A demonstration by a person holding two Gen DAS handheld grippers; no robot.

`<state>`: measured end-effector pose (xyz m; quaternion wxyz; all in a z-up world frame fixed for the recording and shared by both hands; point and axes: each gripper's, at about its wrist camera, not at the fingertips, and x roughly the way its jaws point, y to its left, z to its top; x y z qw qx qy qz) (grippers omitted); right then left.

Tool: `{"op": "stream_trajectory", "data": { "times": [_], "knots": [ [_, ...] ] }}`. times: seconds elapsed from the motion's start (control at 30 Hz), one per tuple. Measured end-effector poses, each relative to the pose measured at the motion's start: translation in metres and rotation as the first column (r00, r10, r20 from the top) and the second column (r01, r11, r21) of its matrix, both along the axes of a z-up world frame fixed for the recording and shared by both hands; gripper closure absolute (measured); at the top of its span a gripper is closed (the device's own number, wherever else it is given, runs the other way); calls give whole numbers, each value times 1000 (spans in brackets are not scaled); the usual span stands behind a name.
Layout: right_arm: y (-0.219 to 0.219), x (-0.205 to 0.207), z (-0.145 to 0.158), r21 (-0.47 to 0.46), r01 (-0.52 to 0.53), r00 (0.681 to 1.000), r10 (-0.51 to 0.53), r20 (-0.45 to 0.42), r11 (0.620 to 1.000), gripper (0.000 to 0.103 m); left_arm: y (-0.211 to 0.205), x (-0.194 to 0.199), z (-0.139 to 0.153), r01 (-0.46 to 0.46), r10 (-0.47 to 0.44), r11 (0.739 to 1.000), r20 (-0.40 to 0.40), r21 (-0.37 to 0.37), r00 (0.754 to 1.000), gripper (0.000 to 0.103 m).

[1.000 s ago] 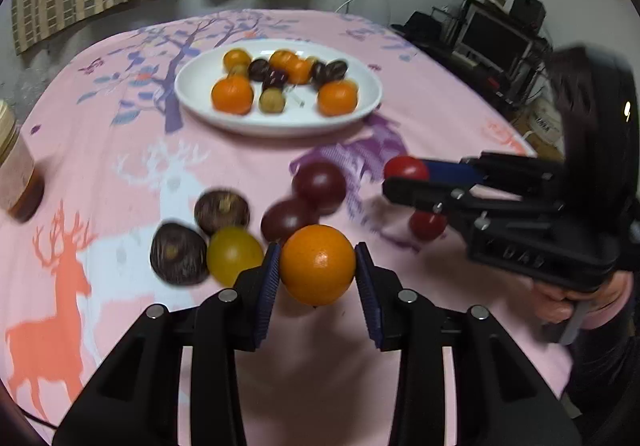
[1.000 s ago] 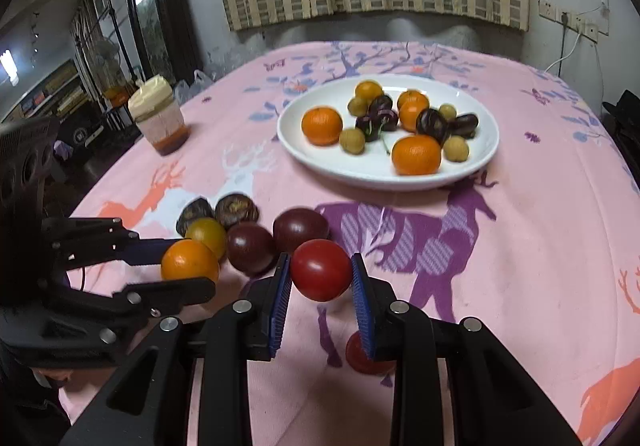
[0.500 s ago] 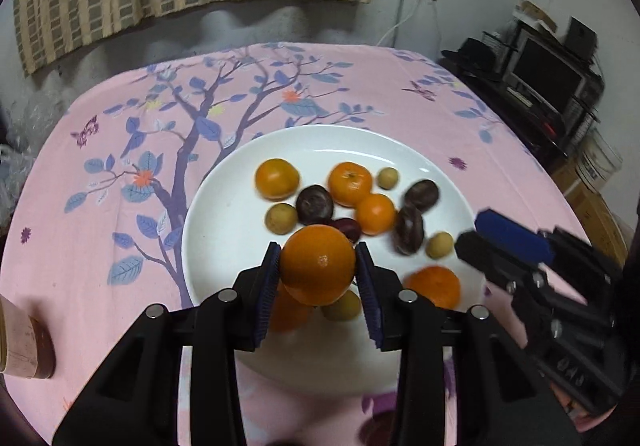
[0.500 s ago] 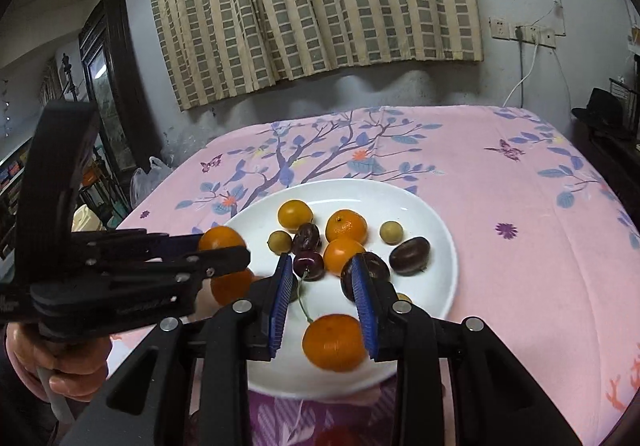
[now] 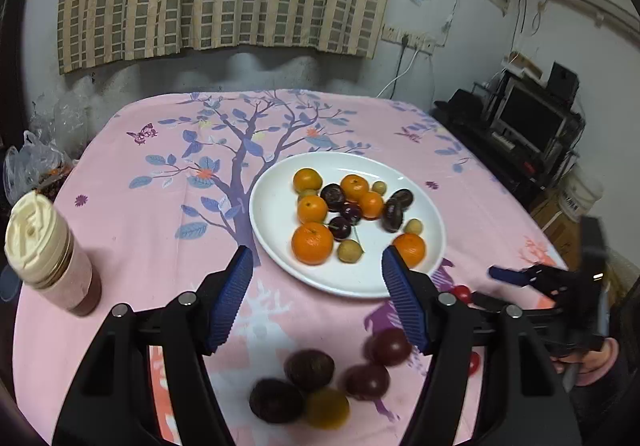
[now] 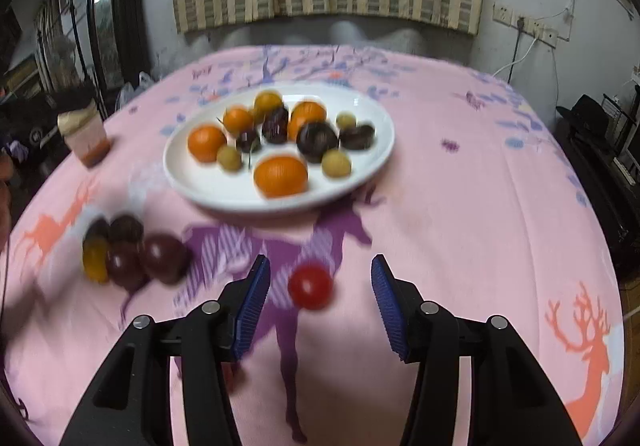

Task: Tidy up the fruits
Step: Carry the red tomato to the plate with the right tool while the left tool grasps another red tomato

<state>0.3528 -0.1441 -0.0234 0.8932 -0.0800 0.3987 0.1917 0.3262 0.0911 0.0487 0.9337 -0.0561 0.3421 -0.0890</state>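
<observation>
A white plate (image 5: 272, 213) holds several oranges, dark plums and small yellow-green fruits. My left gripper (image 5: 316, 250) hangs in front of it with its jaws opening and nothing between them. On the cloth below lie loose dark plums (image 5: 308, 368) and a yellow fruit (image 5: 326, 408). My right gripper (image 6: 319, 262) is low over the cloth, jaws opening. A blurred red tomato (image 6: 310, 286) shows between its pads, which do not touch it. The plate (image 6: 360, 173) lies beyond. In the left wrist view the right gripper (image 5: 484, 284) is at the right, with the tomato (image 5: 462, 292) beside it.
A jar with a cream lid (image 5: 44, 246) stands on the pink cloth at the left; the jar (image 6: 84, 133) is also in the right wrist view. Another red fruit (image 5: 474, 362) lies near the right hand. Shelves with electronics (image 5: 528, 125) stand beyond the table's right edge.
The left gripper carried an orange over the plate, opened and drew back without it. The right gripper lost its red tomato, swung over the plate, came back low and opened.
</observation>
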Motion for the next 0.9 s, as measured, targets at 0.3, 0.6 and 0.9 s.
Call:
{"op": "stream_trajectory", "data": {
  "times": [0.3, 0.6, 0.9],
  "knots": [
    [15, 11, -26, 4, -2, 996, 2, -90, 1000, 55, 10, -37, -30, -21, 20, 998, -15, -63, 1000, 28],
    [18, 8, -27, -15, 19, 998, -20, -56, 1000, 75, 17, -36, -41, -48, 45, 997, -42, -65, 998, 28],
    [18, -34, 15, 133, -57, 998, 54, 28, 990, 75, 0, -52, -43, 39, -39, 999, -36, 4, 999, 29]
  ]
}}
